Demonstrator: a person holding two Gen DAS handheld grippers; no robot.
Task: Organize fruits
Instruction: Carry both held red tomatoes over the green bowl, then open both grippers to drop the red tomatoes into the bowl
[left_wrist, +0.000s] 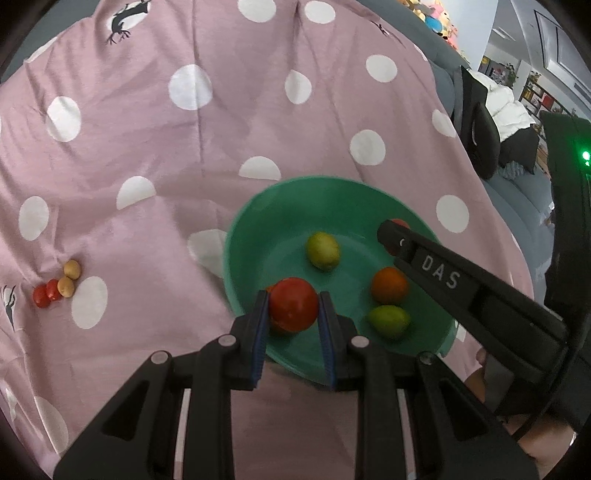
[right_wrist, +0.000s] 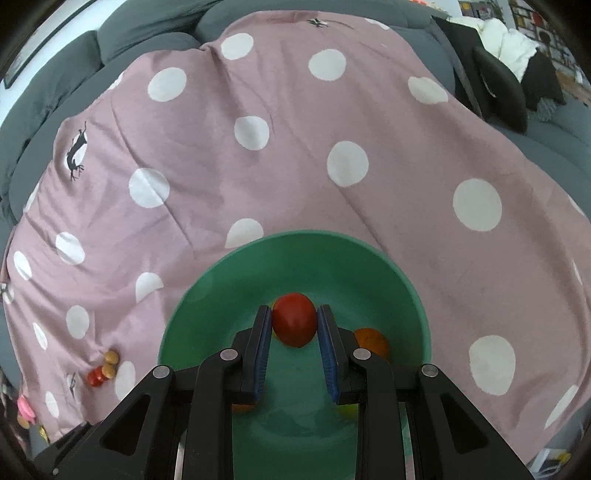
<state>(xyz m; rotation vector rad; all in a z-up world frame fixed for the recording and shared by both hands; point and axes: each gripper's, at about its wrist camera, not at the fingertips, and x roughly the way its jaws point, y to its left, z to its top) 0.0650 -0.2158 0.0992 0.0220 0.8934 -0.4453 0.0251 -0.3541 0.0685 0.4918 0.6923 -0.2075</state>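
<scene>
While both handheld claws are hovering over a round green plastic bowl (left_wrist: 243, 236) sitting on a pink cloth with white polka dots (left_wrist: 184, 147), each is clamping a round red tomato. In the left wrist view, the left gripper (left_wrist: 293, 310) is pinching one round red tomato (left_wrist: 293, 309) above the bowl's near rim, while the right gripper (right_wrist: 294, 323) is gripping another red tomato (right_wrist: 294, 319) over the bowl's floor. An orange fruit (left_wrist: 389, 285) and two yellow-green fruits (left_wrist: 323, 250) are lying inside. Four small red and tan fruits (left_wrist: 58, 284) are clustering on the cloth, well apart.
</scene>
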